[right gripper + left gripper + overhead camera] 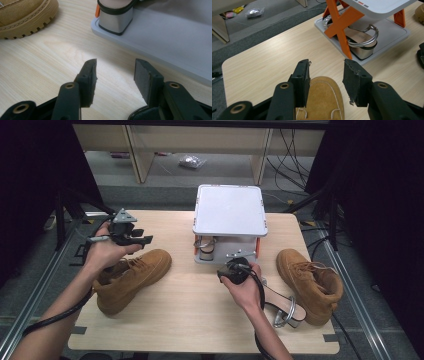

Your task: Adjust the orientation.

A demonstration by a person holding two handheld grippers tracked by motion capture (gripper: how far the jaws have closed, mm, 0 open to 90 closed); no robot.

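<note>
The left hand-held gripper (146, 239) is held above the left tan boot (131, 279), near the left edge of the wooden worktop (200, 310); its jaws stand wide apart and nothing is between them. In the left gripper view the toe of this boot (324, 98) lies just below and between the two open jaws, but the pads do not touch it.

The right hand-held gripper (235, 265) is low over the worktop, just in front of the small two-level rack (230, 210) that stands at the middle of the far side; its jaws are also open, and they hold nothing. In the right gripper view only bare wood (45, 62) is seen between the jaws; the grey lower tray of the rack (170, 42) is just beyond them.

One silver block-heel sandal (206, 247) stands on the lower tray, under the white top plate; in the left gripper view it (362, 42) is seen behind the orange cross-shaped leg (340, 25), and in the right gripper view its silver heel (115, 21) rests at the corner of the tray. A second sandal (281, 307) lies on the worktop, just beside the person's right forearm and touching or almost touching the right tan boot (312, 282); I cannot tell which. The two boots are well apart, one on each side of the rack.
</note>
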